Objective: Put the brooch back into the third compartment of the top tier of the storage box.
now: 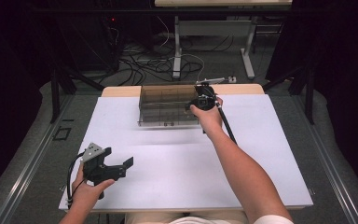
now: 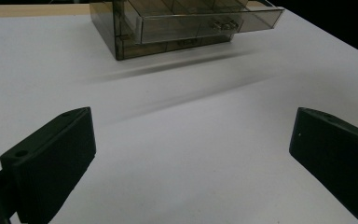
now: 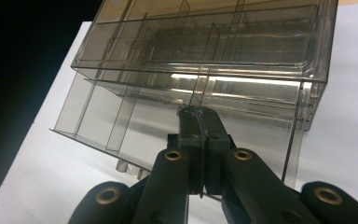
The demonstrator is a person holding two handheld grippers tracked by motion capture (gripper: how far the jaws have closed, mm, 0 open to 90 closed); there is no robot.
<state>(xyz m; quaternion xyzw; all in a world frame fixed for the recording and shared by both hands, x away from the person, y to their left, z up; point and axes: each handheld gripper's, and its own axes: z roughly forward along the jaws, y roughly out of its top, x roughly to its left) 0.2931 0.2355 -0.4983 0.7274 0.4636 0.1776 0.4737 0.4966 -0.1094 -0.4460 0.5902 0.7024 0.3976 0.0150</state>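
Nearest the person in the high view, at about 8 o'clock on the white table [image 1: 182, 172], the left gripper [image 1: 123, 166] is held just above the surface, its jaws spread wide with nothing between them. In the left gripper view those jaws rise at the lower corners, both cut off by the frame, with bare table between.

Farther out, at about 12 o'clock, sits the smoky clear plastic drawer organizer [image 1: 168, 105] — near the table's far edge. In the left gripper view its pulled-out drawer [image 2: 205, 21] juts forward, the cabinet's top cropped by the frame; small handle nubs show on the drawer front, though what lies inside is hard to make out through the tinted walls.

The right gripper [image 1: 204, 99] is at the organizer's right end, and the hand hides its jaws in the high view. In the right gripper view the right gripper [image 3: 200, 116] has its jaws pressed together, tips at a thin divider wall of the open drawer [image 3: 135, 126] — whether they pinch it I cannot tell.
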